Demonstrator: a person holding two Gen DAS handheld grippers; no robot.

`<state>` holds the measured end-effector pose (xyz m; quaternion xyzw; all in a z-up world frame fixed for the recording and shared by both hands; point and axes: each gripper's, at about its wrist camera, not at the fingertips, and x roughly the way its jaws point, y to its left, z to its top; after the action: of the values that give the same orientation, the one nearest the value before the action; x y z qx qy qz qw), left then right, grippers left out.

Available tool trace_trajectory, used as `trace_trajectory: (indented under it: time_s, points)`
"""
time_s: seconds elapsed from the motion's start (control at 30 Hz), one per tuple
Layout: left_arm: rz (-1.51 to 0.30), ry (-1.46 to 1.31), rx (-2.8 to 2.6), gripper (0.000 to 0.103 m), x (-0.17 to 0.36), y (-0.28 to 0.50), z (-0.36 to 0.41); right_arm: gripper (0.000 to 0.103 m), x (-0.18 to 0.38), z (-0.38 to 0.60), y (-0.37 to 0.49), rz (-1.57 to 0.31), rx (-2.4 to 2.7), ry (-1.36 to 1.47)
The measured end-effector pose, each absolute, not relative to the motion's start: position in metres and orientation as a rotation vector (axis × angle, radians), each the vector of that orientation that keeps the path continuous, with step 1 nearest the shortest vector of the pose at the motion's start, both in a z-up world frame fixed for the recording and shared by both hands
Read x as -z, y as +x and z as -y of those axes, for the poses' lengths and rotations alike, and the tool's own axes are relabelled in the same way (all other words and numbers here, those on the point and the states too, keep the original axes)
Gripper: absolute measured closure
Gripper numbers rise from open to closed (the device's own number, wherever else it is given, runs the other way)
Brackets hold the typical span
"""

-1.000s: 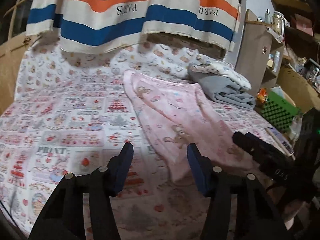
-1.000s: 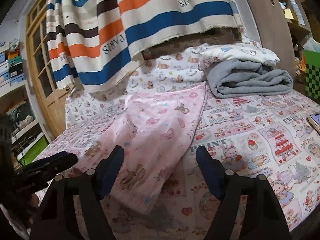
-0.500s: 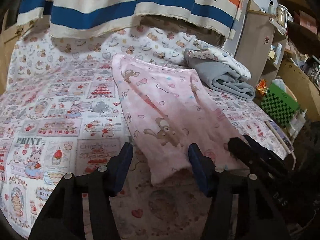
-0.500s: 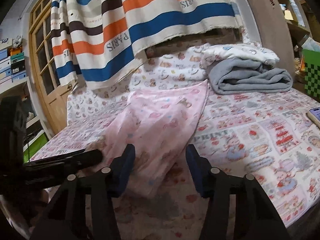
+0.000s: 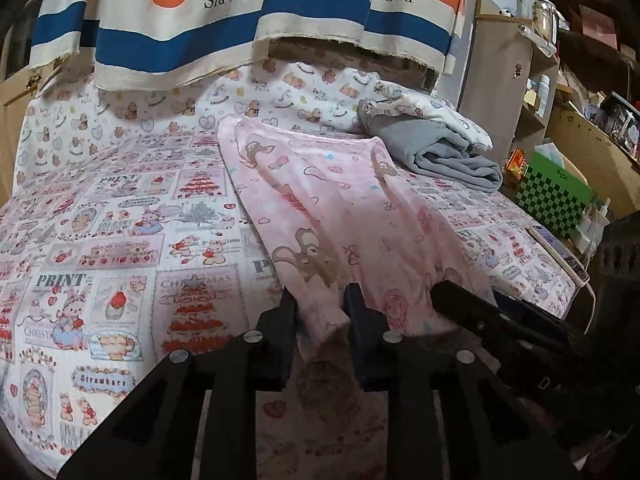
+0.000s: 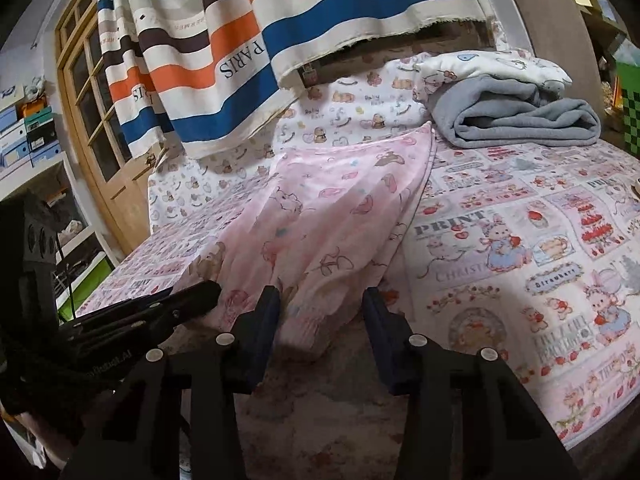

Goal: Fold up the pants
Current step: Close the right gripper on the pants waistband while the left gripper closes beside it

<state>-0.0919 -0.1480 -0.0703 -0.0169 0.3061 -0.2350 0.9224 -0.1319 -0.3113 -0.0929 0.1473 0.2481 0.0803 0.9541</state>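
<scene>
Pink cartoon-print pants [image 5: 332, 208] lie lengthwise on the printed bed sheet [image 5: 120, 240], waistband far, leg ends near. My left gripper [image 5: 320, 312] is open, its jaws straddling the near left leg end without closing on it. My right gripper [image 6: 320, 312] is open, its jaws on either side of the right leg end [image 6: 312, 328]. The pants also show in the right wrist view [image 6: 340, 216]. Each gripper appears in the other's view: the right one [image 5: 472, 312] at the lower right, the left one [image 6: 168, 308] at the lower left.
A folded grey blanket [image 5: 444, 156] with a white printed pillow [image 5: 432, 112] lies at the far right of the bed. A striped curtain [image 5: 240, 20] hangs behind. A green checkered box [image 5: 552, 200] and shelves stand right; a phone [image 5: 556, 244] lies at the bed edge.
Both grippers have moved forward and down to the near leg ends of the pants. Both jaws have narrowed, the left more, and now straddle the fabric.
</scene>
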Motion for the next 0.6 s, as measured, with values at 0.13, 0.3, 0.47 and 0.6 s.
trace_trajectory:
  time_s: [0.13, 0.3, 0.47, 0.6]
  points:
    - [-0.603, -0.013, 0.461, 0.083, 0.07, -0.1, 0.15, 0.079, 0.094, 0.311, -0.13, -0.517, -0.194, 0.348]
    - [-0.568, -0.018, 0.481, 0.091, 0.057, -0.119, 0.143, 0.084, 0.081, 0.307, -0.14, -0.501, -0.187, 0.338]
    - [-0.596, -0.056, 0.485, 0.092, 0.058, -0.124, 0.128, 0.084, 0.075, 0.306, -0.151, -0.51, -0.182, 0.334]
    - [-0.608, -0.03, 0.471, 0.088, 0.067, -0.124, 0.127, 0.084, 0.082, 0.304, -0.152, -0.521, -0.147, 0.307]
